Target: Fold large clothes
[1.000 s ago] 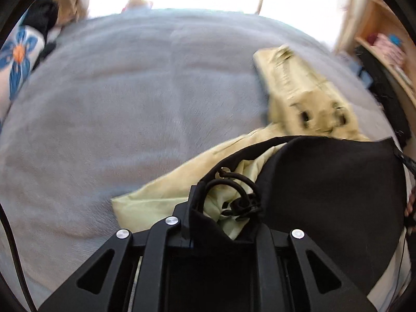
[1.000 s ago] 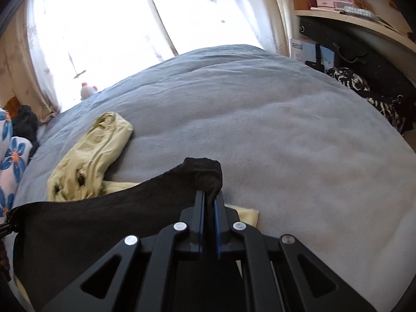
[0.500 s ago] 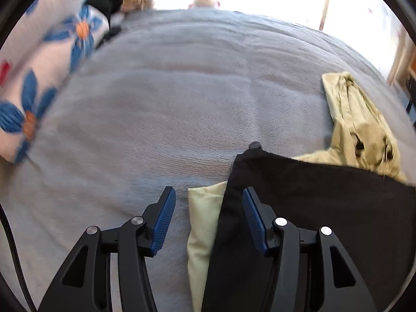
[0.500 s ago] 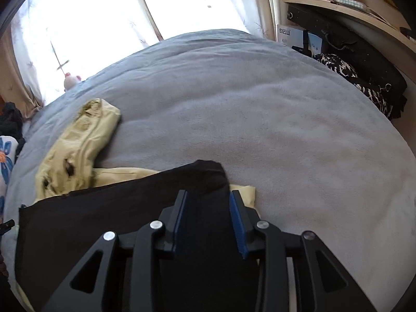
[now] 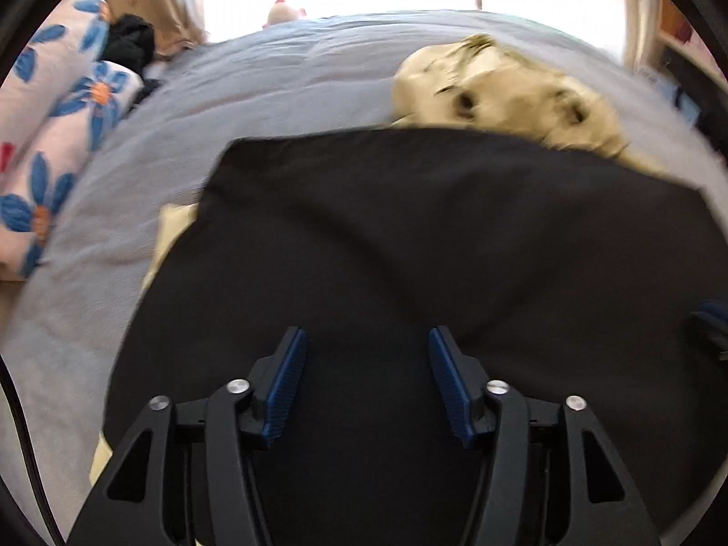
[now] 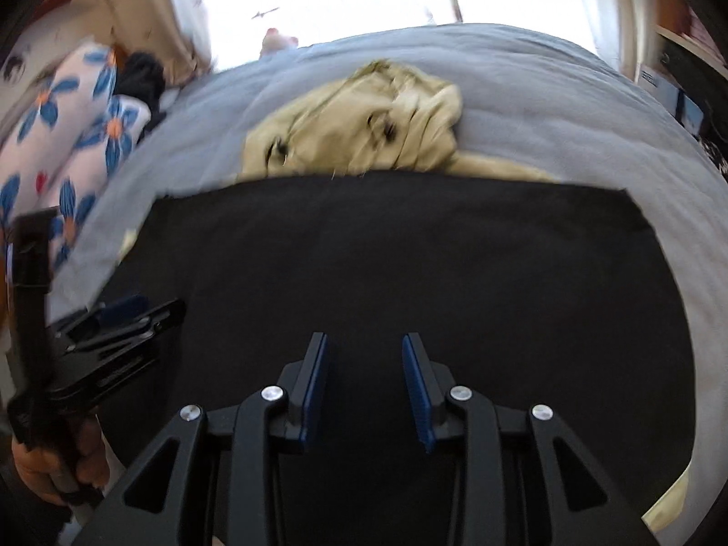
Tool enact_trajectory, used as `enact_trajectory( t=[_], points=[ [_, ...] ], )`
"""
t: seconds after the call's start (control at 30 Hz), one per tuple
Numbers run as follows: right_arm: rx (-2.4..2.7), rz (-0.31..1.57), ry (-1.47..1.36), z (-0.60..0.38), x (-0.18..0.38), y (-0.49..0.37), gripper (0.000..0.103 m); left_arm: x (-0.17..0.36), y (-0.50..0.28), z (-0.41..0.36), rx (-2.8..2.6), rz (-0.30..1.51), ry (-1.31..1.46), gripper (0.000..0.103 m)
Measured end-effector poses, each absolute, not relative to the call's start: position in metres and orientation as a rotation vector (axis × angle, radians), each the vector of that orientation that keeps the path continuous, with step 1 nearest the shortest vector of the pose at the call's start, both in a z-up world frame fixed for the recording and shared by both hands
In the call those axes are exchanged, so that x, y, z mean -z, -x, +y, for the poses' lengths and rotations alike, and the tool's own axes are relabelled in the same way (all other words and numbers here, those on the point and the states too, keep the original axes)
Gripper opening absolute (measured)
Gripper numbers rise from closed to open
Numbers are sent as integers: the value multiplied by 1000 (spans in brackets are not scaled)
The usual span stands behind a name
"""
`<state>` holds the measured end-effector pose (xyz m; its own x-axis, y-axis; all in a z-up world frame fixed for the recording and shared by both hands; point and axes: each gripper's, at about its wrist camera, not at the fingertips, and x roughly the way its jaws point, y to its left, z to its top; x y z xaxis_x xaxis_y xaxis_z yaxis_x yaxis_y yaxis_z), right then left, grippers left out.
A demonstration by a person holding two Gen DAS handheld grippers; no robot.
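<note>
Black cloth (image 5: 437, 245) lies spread flat on the grey bed (image 5: 273, 91), a broad rectangle whose far edge runs straight across and overlaps the lower part of a crumpled yellow garment (image 5: 500, 91); yellow also peeks from under the cloth's left edge. A second ago both grippers were pinched on the cloth's corners; now both have let go. The left gripper (image 5: 366, 373) is opening, its blue pads set wide apart over the cloth with nothing pressed between them. The right gripper (image 6: 366, 386) stands part open, narrower than the left, also over bare black fabric and holding nothing. Both views have shifted from the cloth's outer corners to its middle, so the hands seem to have drawn back toward the near edge of the bed. That suggests one fold has just been laid down and released, and the next step is probably to take fresh hold for another fold or to smooth the panel. Counted: one black cloth, one yellow garment visible as a bunched heap plus slivers beneath, two grippers, one floral pillow or quilt (image 5: 50, 127) at the bed's left edge, and one small dark bundle (image 5: 129, 45) behind it.
</note>
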<state>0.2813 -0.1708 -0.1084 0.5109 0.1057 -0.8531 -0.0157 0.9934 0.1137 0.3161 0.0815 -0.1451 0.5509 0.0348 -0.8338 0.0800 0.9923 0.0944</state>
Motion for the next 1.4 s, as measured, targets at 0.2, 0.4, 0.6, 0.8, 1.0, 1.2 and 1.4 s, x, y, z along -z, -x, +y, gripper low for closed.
enact_trajectory(
  t=[0.2, 0.4, 0.6, 0.8, 1.0, 1.2, 1.4],
  points=[
    [163, 1014, -96, -249, 121, -241, 39, 159, -306, 153, -154, 995, -97, 83],
    [286, 1020, -199, -324, 119, -209, 40, 155, -294, 180, -176, 1043, -30, 83],
    [289, 1035, -207, -315, 107, -203, 40, 146, -284, 175, -193, 1077, -28, 83],
    [259, 1020, -232, -307, 93, -197, 40, 127, -270, 181, -186, 1083, -20, 83],
    [221, 1018, -242, -296, 81, -187, 40, 112, -256, 184, -170, 1100, -14, 83],
    [185, 1035, -264, -290, 80, -168, 40, 108, -233, 191, -119, 1145, 56, 83],
    [134, 1060, -347, -291, 88, -137, 40, 120, -196, 209, -56, 1208, 229, 83]
  ],
)
